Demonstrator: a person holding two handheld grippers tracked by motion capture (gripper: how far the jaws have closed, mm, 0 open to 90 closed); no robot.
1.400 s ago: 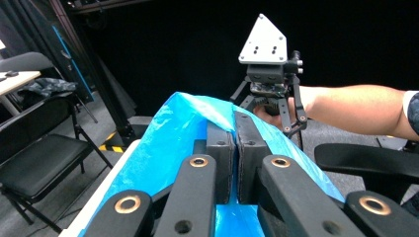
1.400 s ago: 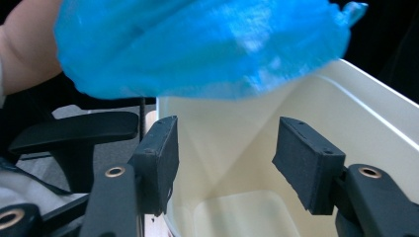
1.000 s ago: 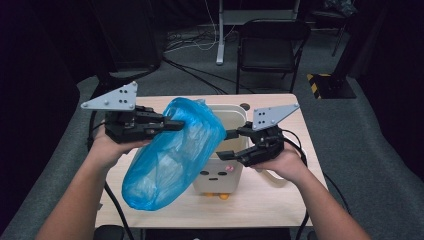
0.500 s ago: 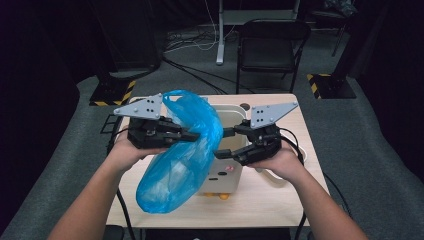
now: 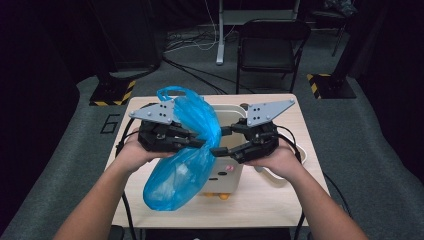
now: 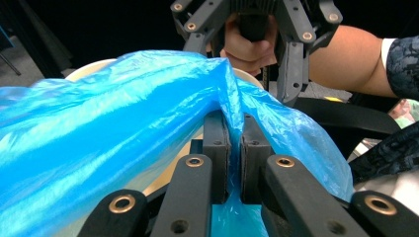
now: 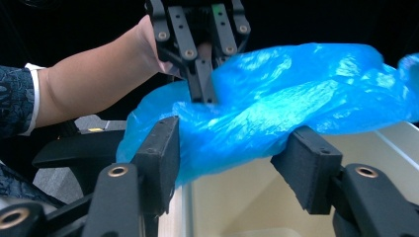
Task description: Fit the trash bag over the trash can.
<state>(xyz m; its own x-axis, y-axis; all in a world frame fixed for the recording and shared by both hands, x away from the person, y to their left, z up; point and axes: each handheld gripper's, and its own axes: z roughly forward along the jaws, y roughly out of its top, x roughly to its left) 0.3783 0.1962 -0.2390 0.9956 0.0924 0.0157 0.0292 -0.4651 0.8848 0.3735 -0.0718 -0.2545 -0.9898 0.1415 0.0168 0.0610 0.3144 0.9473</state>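
Observation:
A crumpled blue plastic bag [image 5: 180, 175] hangs over the front left of a cream bin [image 5: 235, 107] that stands mid-table. My left gripper [image 5: 202, 145] is shut on a fold of the bag near its top; in the left gripper view the jaws [image 6: 229, 133] pinch the film of the bag [image 6: 123, 98] above the bin's rim [image 6: 89, 69]. My right gripper [image 5: 220, 141] faces it from the right, open, its jaws on either side of the bag's edge. In the right gripper view its jaws [image 7: 234, 158] stand wide apart around the bag [image 7: 276, 103], with the left gripper [image 7: 202, 96] behind.
The bin stands on a small wooden table [image 5: 280, 200], with a white object [image 5: 282, 172] under my right hand. A black chair [image 5: 272, 47] stands behind the table. Cables and a striped stand base [image 5: 112, 92] lie on the grey floor.
My left gripper has carried the bag to the right, over the bin and up to the right gripper. The right gripper has barely moved.

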